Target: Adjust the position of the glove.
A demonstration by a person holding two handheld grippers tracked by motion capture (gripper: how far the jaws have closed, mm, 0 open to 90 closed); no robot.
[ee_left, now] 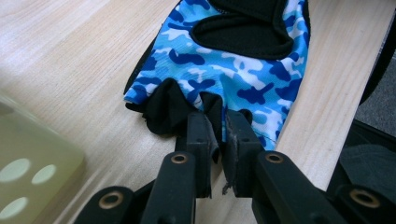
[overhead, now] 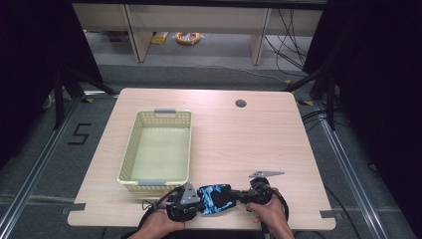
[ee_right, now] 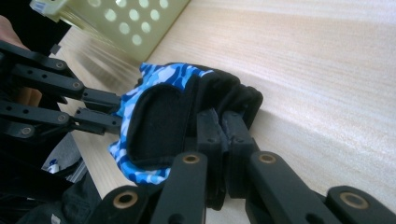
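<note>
- The left claw (ee_left: 219, 135) is clamped on the black finger end of a blue camouflage glove (ee_left: 233, 70); a fold of fabric is pinched between its pads.
- The right claw (ee_right: 224, 135) is clamped on the glove's black cuff end.
- The glove stretches between both claws at the near edge of the wooden surface (overhead: 239, 134), lying flat on it.
- A pale yellow perforated basket (overhead: 130, 149) sits just beyond the left claw, on the left half of the surface.
</note>
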